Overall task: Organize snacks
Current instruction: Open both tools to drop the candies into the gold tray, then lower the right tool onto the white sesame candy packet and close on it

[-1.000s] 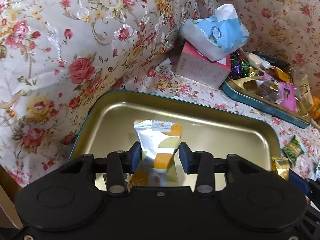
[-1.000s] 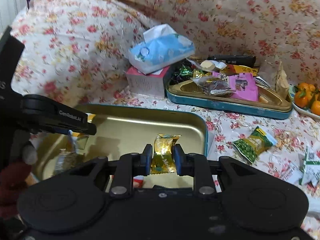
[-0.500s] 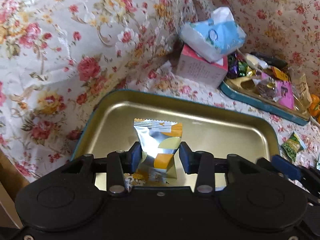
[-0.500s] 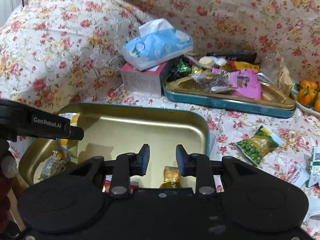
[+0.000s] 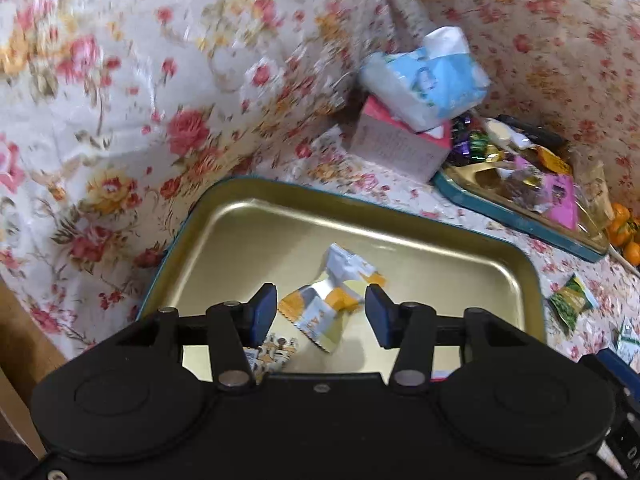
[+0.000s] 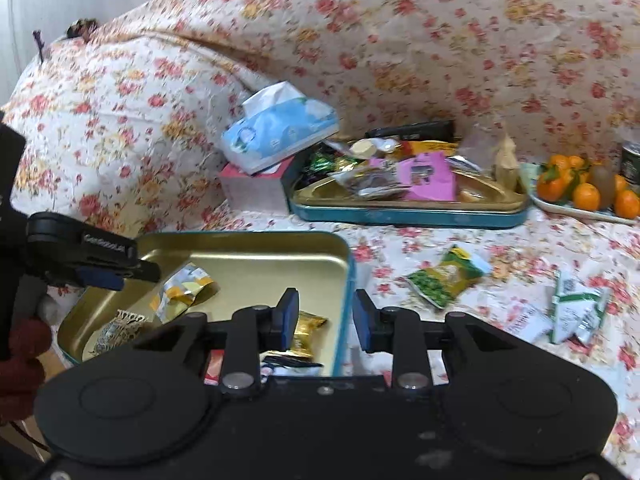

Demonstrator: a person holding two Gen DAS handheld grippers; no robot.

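The left gripper [image 5: 321, 309] stood with its jaws spread, having just been opening, and the silver-and-orange snack packet [image 5: 328, 304] lay loose between them, no pad pressing it, tumbling onto the floor of the gold tray [image 5: 248, 216]. The right gripper [image 6: 325, 321] was also parted and empty, its jaws astride the tray's right rim, with a gold-wrapped candy [image 6: 308, 330] lying in the tray just behind its left finger. The step in hand looked like the release into the near tray: done well, it called for keeping the jaws wide and lifting clear without brushing the packet, so that it settled flat instead of being dragged toward the rim. The packet was a crinkled foil pillow with a zigzag-cut end, white and silver with orange and pale-yellow patches, folded over on itself and tilted; light and slippery, it would likely shift at a touch. A patterned wrapper [image 5: 276, 350] sat just beside it at the tray's near edge. Farther out on the floral cloth [image 6: 500, 240] a green pea packet [image 6: 444, 278] and white-and-green sachets [image 6: 576, 312] remained loose, apparently yet to be gathered. Beyond them stood a second teal-sided tray [image 6: 400, 214] heaped with sweets, a tissue pack [image 6: 280, 128] on a pink box [image 6: 252, 190], and a plate of oranges [image 6: 584, 194]
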